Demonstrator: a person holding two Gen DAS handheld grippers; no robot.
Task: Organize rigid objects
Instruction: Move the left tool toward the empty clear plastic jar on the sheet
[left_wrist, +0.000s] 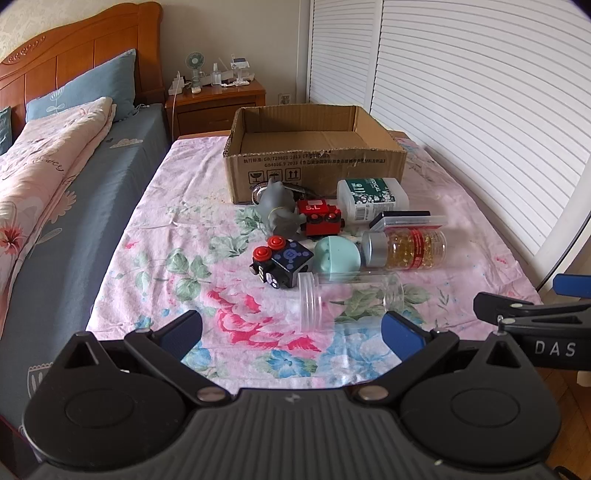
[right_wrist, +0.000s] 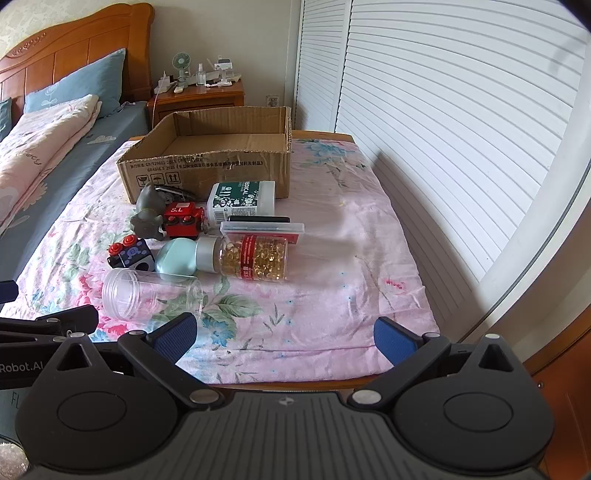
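An empty cardboard box (left_wrist: 314, 162) (right_wrist: 207, 166) stands at the far end of a table with a floral cloth. In front of it lie a grey elephant toy (left_wrist: 279, 212), a red toy train (left_wrist: 321, 218), a white-and-green bottle (left_wrist: 371, 197), a black cube with red buttons (left_wrist: 282, 262), a mint round case (left_wrist: 336, 258), a bottle of golden capsules (left_wrist: 406, 247) (right_wrist: 247, 256), a flat clear case (right_wrist: 262, 229) and a clear empty jar (left_wrist: 347, 299) (right_wrist: 147, 293). My left gripper (left_wrist: 291, 334) is open just short of the jar. My right gripper (right_wrist: 284, 338) is open over bare cloth.
A bed (left_wrist: 55, 166) with a pink quilt runs along the left. A wooden nightstand (left_wrist: 218, 103) with a small fan stands behind the table. White louvred doors (right_wrist: 443, 129) close off the right side. The cloth's right half (right_wrist: 351, 258) lies bare.
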